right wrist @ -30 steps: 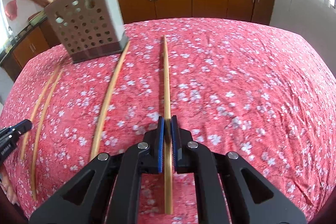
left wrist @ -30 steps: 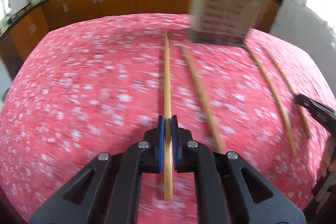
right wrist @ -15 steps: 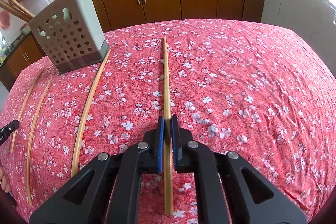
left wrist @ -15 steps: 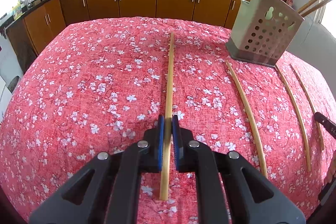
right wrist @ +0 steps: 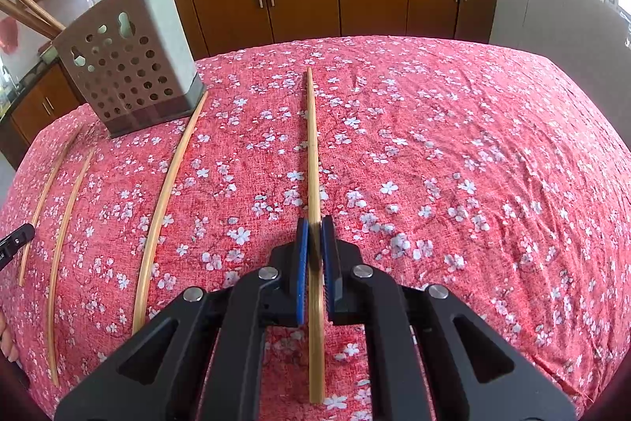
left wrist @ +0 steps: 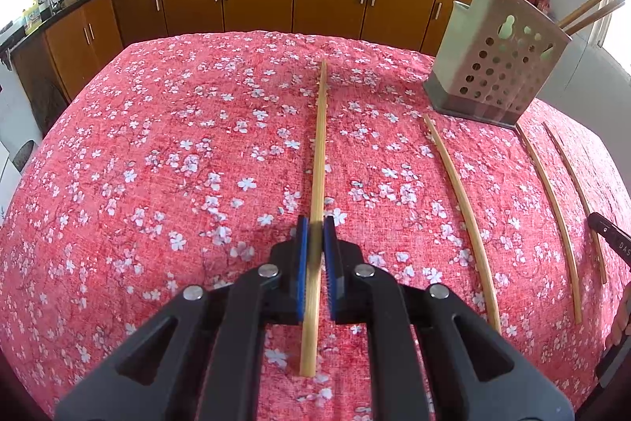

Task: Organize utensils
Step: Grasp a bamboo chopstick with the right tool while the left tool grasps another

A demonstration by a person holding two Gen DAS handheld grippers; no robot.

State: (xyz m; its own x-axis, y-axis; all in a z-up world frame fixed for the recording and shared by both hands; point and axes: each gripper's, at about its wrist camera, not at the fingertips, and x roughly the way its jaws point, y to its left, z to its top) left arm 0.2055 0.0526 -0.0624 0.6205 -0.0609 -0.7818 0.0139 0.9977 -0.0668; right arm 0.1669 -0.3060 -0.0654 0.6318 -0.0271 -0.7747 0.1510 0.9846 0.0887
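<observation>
1. Perforated utensil holder stands upright on the red floral tablecloth, with chopsticks inside.
2. Left gripper clamps one chopstick, left of holder.
3. Right gripper clamps another chopstick, right of holder.
4. Three loose chopsticks lie near holder's base.

The tablecloth is red with small white blossoms. The chopsticks are pale bamboo yellow. The perforated holder looks grey-beige with a darker, perhaps brownish, base. Both grippers are black with blue pads.
</observation>
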